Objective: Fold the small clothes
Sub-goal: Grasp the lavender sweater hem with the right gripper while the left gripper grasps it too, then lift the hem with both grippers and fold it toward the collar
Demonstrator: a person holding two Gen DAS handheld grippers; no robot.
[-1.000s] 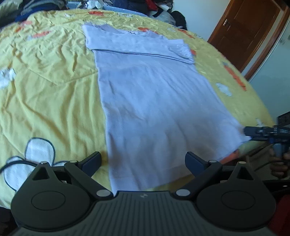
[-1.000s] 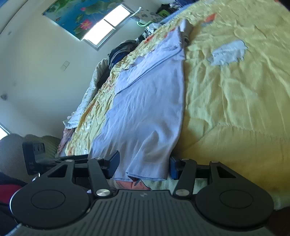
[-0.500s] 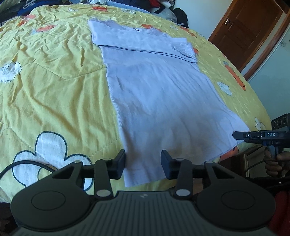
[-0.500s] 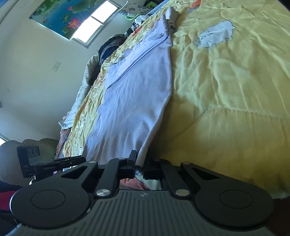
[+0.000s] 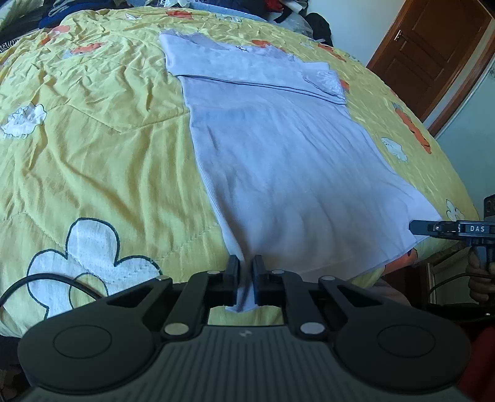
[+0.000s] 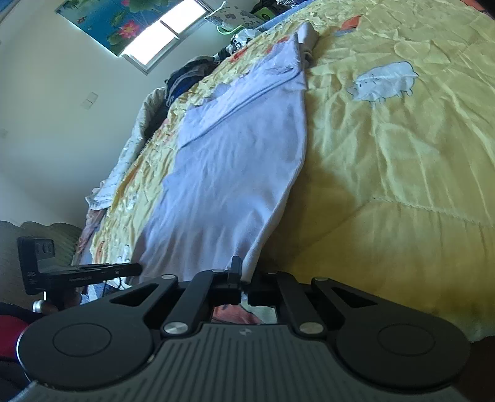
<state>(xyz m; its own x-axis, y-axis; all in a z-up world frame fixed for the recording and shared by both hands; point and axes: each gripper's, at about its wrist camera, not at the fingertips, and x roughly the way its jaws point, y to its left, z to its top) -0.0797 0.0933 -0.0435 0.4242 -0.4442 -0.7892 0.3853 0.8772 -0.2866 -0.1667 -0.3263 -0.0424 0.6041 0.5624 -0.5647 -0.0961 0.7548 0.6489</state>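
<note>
A pale lavender shirt (image 5: 278,148) lies flat on the yellow quilt (image 5: 92,148), its sleeves folded across the far end. My left gripper (image 5: 246,269) is shut on the shirt's near left hem corner at the bed edge. My right gripper (image 6: 244,278) is shut on the near right hem corner of the shirt (image 6: 235,173); it also shows from the side at the right of the left wrist view (image 5: 433,228). The left gripper shows at the left of the right wrist view (image 6: 123,269).
The quilt (image 6: 402,160) has white flower and sheep patches and covers the whole bed. Piled dark clothes (image 5: 46,12) lie at the far end. A brown door (image 5: 433,52) stands far right. A window (image 6: 161,34) is on the wall.
Both grippers went from wide open to shut on the shirt's near hem corners. The hem is now lifted slightly at both corners.
</note>
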